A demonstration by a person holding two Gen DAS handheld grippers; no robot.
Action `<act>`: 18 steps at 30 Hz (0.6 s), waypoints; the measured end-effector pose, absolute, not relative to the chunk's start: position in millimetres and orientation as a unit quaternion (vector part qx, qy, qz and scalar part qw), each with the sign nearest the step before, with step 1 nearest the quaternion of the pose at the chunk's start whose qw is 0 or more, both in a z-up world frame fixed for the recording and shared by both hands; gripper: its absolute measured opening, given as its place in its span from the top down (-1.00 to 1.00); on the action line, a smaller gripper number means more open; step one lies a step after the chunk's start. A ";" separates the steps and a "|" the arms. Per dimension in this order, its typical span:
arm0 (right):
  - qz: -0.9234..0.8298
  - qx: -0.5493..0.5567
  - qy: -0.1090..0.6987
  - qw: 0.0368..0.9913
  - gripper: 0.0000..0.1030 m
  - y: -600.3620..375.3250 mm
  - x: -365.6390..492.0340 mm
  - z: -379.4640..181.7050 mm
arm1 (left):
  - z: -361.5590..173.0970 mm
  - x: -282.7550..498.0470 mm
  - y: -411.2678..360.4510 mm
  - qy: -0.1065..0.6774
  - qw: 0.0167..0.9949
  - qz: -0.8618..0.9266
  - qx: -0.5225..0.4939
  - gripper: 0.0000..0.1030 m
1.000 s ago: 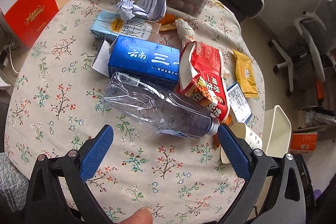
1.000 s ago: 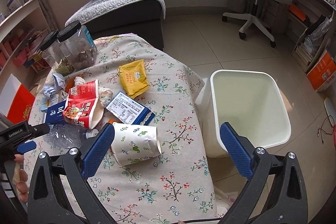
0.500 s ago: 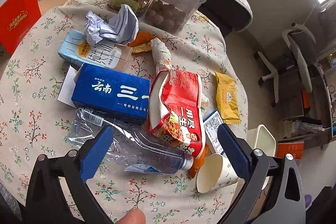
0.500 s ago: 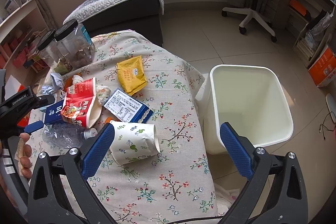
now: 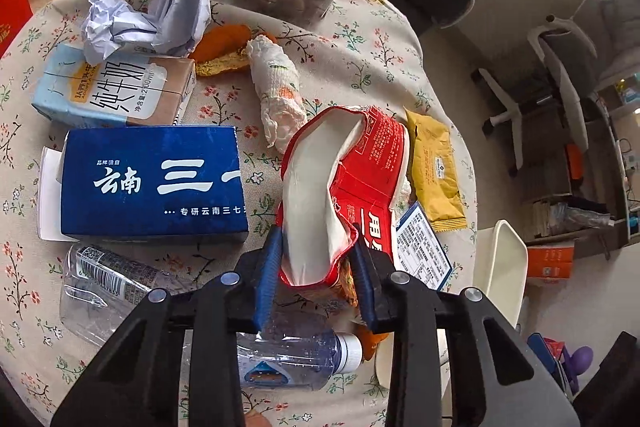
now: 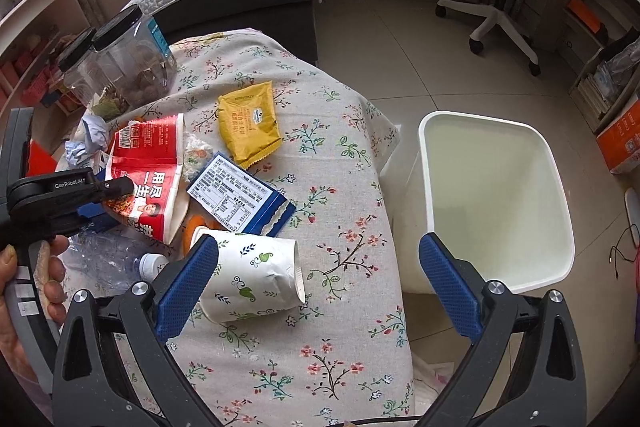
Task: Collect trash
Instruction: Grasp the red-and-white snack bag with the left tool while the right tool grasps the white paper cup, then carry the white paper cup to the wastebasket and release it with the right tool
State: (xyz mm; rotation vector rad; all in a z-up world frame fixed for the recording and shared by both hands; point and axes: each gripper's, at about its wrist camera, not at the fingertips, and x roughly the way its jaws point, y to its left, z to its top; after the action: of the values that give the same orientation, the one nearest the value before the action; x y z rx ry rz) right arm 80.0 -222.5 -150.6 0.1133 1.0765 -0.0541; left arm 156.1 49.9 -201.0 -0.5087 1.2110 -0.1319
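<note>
On the floral desk (image 6: pixel 344 187) we count two clear jars (image 6: pixel 132 63), one crumpled paper (image 5: pixel 148 15), one milk carton (image 5: pixel 116 91), one blue box (image 5: pixel 152 183), one tissue wad (image 5: pixel 280 95), one red noodle cup (image 5: pixel 360 179), one yellow packet (image 6: pixel 248 123), one blue-white wrapper (image 6: pixel 240 191), one plastic bottle (image 5: pixel 120 291), one paper cup (image 6: pixel 252 279); one white bin (image 6: pixel 496 203) stands beside the desk. Left claw (image 5: pixel 316 267), pitched steeply down, is closing, blue pads either side of the crushed red noodle cup's near rim, pressing it. Right claw (image 6: pixel 316 283) is wide open, holding nothing, angled down over the paper cup lying on its side, left pad right by it. A hand (image 6: pixel 24 279) grips the left handle.
</note>
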 end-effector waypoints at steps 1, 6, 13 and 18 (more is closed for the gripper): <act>-0.020 0.056 0.519 0.853 -0.87 -221.6 82.1 -153.8 | -195.1 152.5 51.1 0.556 0.796 -0.064 -0.233 0.36; 0.037 0.029 0.534 0.844 -0.87 -201.0 84.2 -162.5 | -156.8 132.0 60.6 0.513 0.823 -0.087 -0.228 0.36; 0.077 0.019 0.580 0.811 -0.87 -195.0 82.4 -190.3 | -121.6 111.2 83.5 0.478 0.845 -0.100 -0.219 0.36; 0.097 0.076 0.577 0.808 -0.87 -191.0 86.9 -188.9 | -119.4 112.0 85.7 0.477 0.843 -0.105 -0.224 0.35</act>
State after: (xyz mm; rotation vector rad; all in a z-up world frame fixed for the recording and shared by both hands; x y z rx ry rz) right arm 86.9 -191.0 -188.9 0.1630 1.2331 0.2078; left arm 112.0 85.7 -119.4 -0.4740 1.0083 -0.2218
